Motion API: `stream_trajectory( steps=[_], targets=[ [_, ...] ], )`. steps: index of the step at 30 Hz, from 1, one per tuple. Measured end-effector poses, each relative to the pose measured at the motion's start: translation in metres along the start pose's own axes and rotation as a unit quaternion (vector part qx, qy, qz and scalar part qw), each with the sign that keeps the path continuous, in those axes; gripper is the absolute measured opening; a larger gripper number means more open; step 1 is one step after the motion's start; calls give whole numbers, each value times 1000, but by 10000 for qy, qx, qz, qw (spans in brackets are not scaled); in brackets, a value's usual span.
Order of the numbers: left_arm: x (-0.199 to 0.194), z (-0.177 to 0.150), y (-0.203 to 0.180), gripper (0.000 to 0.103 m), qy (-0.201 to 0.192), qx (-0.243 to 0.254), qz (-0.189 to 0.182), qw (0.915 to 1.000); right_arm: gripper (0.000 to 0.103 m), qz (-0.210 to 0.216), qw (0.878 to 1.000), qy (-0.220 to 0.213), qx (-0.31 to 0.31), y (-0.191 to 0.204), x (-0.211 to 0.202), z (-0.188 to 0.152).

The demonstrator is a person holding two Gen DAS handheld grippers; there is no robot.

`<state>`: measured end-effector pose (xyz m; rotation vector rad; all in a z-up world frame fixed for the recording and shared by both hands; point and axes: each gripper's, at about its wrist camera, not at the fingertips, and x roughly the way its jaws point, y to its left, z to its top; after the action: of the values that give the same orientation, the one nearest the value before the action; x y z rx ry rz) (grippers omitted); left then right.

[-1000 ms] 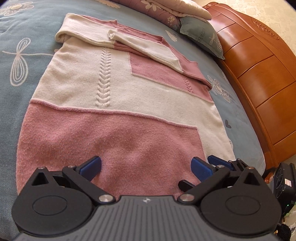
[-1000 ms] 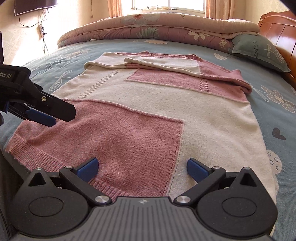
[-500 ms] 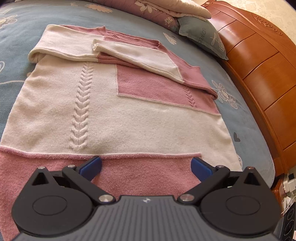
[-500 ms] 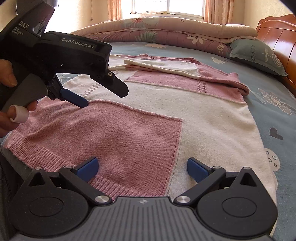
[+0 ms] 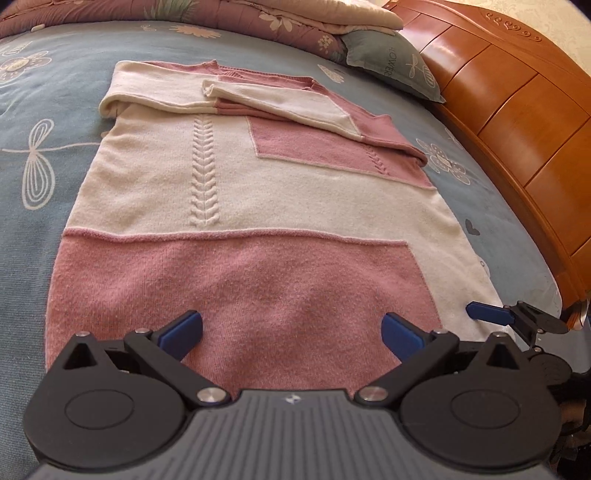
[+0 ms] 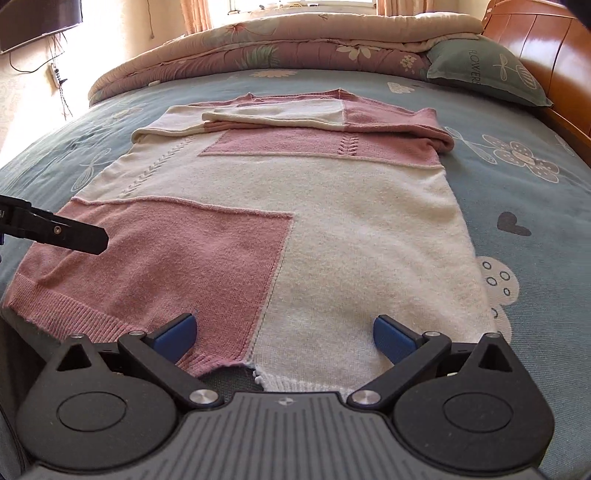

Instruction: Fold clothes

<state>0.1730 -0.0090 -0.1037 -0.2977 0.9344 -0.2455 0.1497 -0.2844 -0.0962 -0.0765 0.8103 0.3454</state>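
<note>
A pink and cream knitted sweater lies flat on the bed, both sleeves folded across its far end. My left gripper is open, hovering over the pink hem part at the near left. My right gripper is open over the hem, where pink meets cream, the ribbed edge just under its fingers. One blue fingertip of the right gripper shows at the lower right of the left wrist view. A black finger of the left gripper reaches in from the left edge of the right wrist view.
The bed has a blue sheet with flower prints. A rolled quilt and a green pillow lie at the far end. A wooden headboard runs along the right side. A dark screen hangs on the left wall.
My left gripper pushed forward over the sweater, then pulled back toward the hem. My right gripper edged nearer the hem, whose ribbed edge now shows under it. Both stayed open.
</note>
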Motion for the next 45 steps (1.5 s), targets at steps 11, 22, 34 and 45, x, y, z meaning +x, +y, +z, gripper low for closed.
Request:
stream_trajectory(
  steps=[11, 22, 34, 45],
  targets=[
    [-24, -15, 32, 102, -339, -744, 293, 9962, 103, -67, 10000, -10, -66, 2, -1, -3],
    [-12, 23, 48, 102, -345, -905, 75, 9953, 103, -80, 9999, -56, -75, 2, -1, -5],
    [-22, 26, 46, 102, -358, -687, 591, 9952, 103, -75, 10000, 27, -33, 1, 0, -3],
    [-6, 5, 19, 102, 56, -174, 592, 9981, 103, -117, 9999, 30, 6, 2, 0, -3]
  ],
)
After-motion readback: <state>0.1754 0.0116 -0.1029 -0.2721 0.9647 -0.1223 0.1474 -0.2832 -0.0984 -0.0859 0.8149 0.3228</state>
